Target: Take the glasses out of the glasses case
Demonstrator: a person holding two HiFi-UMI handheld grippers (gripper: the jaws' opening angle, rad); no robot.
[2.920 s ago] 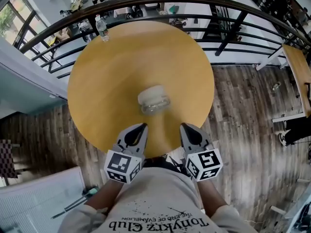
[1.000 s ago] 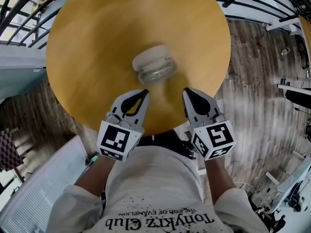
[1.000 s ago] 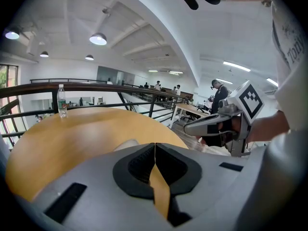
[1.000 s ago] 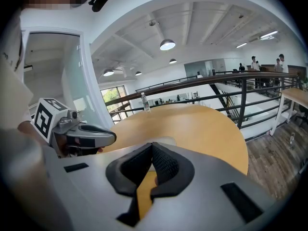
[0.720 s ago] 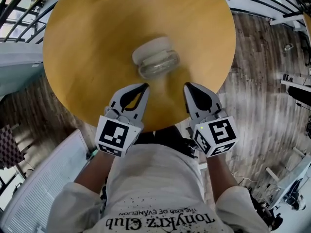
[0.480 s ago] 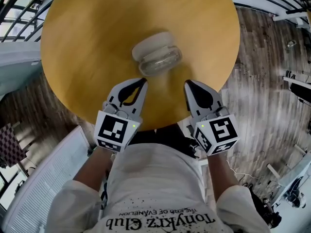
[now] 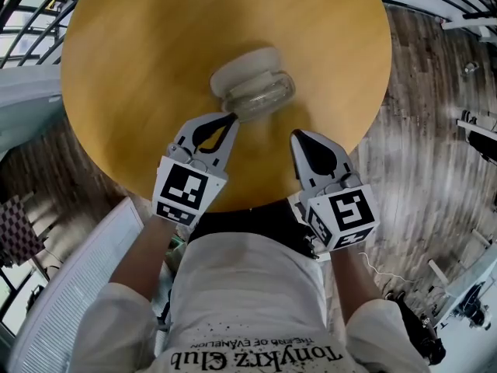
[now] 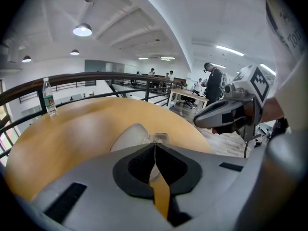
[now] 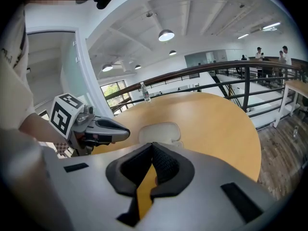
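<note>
A white glasses case (image 7: 247,74) with a clear, glassy near side lies in the middle of the round wooden table (image 7: 132,68). I cannot tell what is inside it. My left gripper (image 7: 230,120) is shut and empty, its tip just short of the case's near edge. My right gripper (image 7: 298,137) is also shut and empty, and hovers over the table to the right of the case and nearer me. In the left gripper view the case (image 8: 130,134) shows just beyond the closed left gripper (image 8: 155,146). The right gripper view has the case (image 9: 159,130) ahead of the right gripper (image 9: 153,146).
A water bottle (image 8: 47,98) stands at the table's far edge, in front of a dark railing (image 9: 231,67). Wooden floor (image 7: 427,99) surrounds the table. A second table (image 8: 190,96) and several people stand far behind.
My left gripper has moved forward until its tip is beside the case. The right gripper has barely shifted. The head view has tilted, so the table sits higher in the picture.
</note>
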